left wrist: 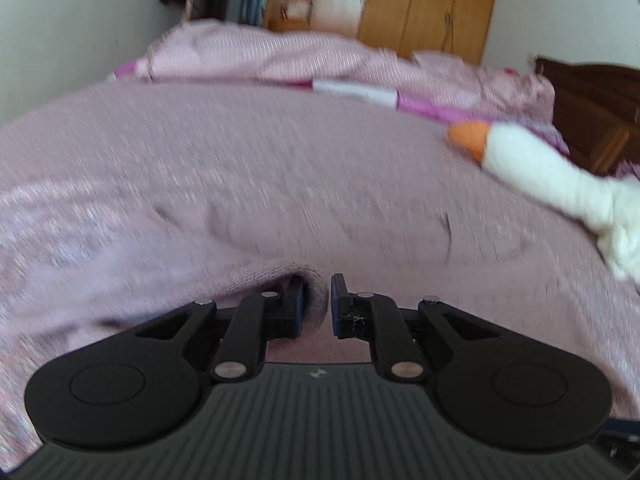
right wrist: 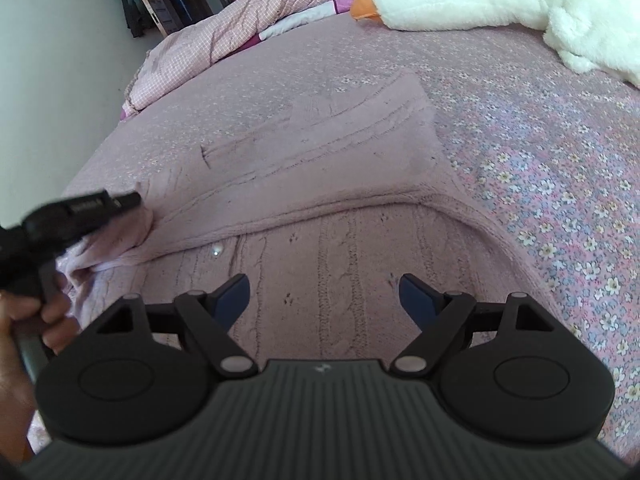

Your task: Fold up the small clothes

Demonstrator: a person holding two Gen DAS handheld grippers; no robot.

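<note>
One fold is underway: you are pinching an edge of the dusty-pink cable-knit sweater (right wrist: 328,216) in your left tongs (left wrist: 319,306), clamped on the knit. Your right tongs (right wrist: 325,292) are gaping apart just above its front, spread on the floral pink bed (right wrist: 560,168). Next, carry that edge across and lay it flat.

I see the sweater (right wrist: 320,184) lying on the bed (right wrist: 560,200), right in front of my right gripper (right wrist: 324,296). My left gripper (right wrist: 120,200) is at its left edge. The toy goose (right wrist: 500,0) lies behind it to the right, the blanket (right wrist: 224,36) behind it to the left.
</note>
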